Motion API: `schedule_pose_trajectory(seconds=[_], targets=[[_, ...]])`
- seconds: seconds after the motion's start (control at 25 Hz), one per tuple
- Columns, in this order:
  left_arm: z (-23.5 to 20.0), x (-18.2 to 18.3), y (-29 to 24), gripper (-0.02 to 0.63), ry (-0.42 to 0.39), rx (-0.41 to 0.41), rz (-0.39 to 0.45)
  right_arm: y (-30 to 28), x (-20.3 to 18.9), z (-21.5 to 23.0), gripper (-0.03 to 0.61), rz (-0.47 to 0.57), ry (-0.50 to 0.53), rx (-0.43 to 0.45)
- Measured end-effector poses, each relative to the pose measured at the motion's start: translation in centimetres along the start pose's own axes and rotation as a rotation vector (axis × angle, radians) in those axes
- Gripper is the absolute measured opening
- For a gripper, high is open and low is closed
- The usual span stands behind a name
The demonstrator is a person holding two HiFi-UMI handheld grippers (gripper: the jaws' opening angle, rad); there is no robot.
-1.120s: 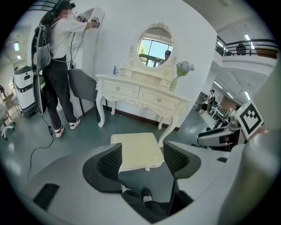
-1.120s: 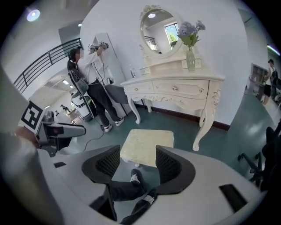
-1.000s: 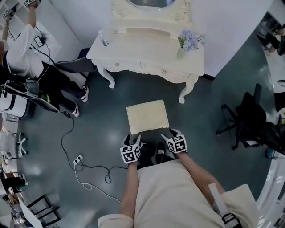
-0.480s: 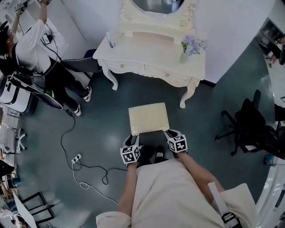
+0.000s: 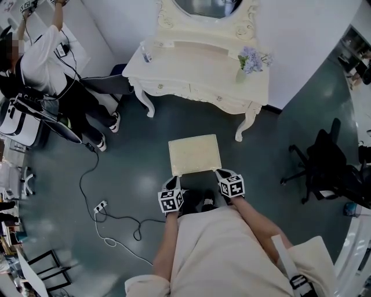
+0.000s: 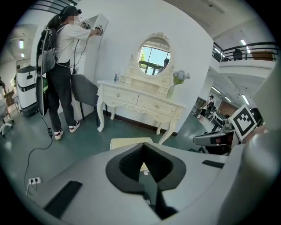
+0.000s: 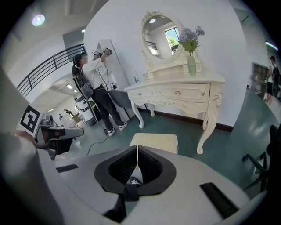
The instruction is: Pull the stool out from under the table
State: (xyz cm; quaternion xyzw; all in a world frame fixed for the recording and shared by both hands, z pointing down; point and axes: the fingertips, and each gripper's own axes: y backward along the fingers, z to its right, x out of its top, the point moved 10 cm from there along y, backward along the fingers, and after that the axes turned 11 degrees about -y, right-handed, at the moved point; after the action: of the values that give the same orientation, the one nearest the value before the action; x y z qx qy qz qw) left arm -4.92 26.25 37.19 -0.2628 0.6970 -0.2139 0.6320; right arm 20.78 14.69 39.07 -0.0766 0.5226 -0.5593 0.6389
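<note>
Stool (image 5: 195, 154): square cream seat, out in the open on the floor (image 5: 139, 168), well clear of the bench (image 5: 197, 64) and directly in front of it.

Left claw (image 5: 176, 180): closed, having just snapped together, black pads meeting at the tips. Poised at the near corner of the stool on the wearer's left. A sliver of cream seat in sight behind the pads in the left gripper view. No telling whether any of the seat's edge is pinched.

Right claw (image 5: 220, 172): likewise closed after just drawing together, only a hairline seam between the pads. Tips right at the stool's other near corner. Grip on the edge impossible to confirm.

Wearer: seen from above in a pale top, both forearms stretched forward, one claw at each side of the seat's near edge.

Bench: ornate white dressing piece on curved legs against the wall, drawers along its front.

On the bench: oval mirror (image 5: 206, 6) at the back, vase of flowers (image 5: 250, 60) with lilac blooms towards the right end.

Bystander (image 5: 40, 58): white shirt and dark trousers, standing at far left with arms raised towards the wall.

Grey chair (image 5: 101, 84): just beside the bench's left end.

Office chair (image 5: 324, 156): black, well off to the right.

Power strip (image 5: 101, 206): white, on the floor to the left, cable looping away from it.
</note>
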Motion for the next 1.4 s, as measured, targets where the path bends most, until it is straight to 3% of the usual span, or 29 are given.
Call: schedule_pose_trajectory(seconds=[0.52,1.4], targets=[[-0.3,-0.1,-0.6,0.015,0.050,0.011,-0.005,-0.1,-0.1,0.7,0.043,-0.025,0.010,0.011],[0.1,0.3,-0.7,0.015,0.023,-0.002,-0.014,-0.3,0.5,0.7,0.043,-0.023,0.020,0.047]])
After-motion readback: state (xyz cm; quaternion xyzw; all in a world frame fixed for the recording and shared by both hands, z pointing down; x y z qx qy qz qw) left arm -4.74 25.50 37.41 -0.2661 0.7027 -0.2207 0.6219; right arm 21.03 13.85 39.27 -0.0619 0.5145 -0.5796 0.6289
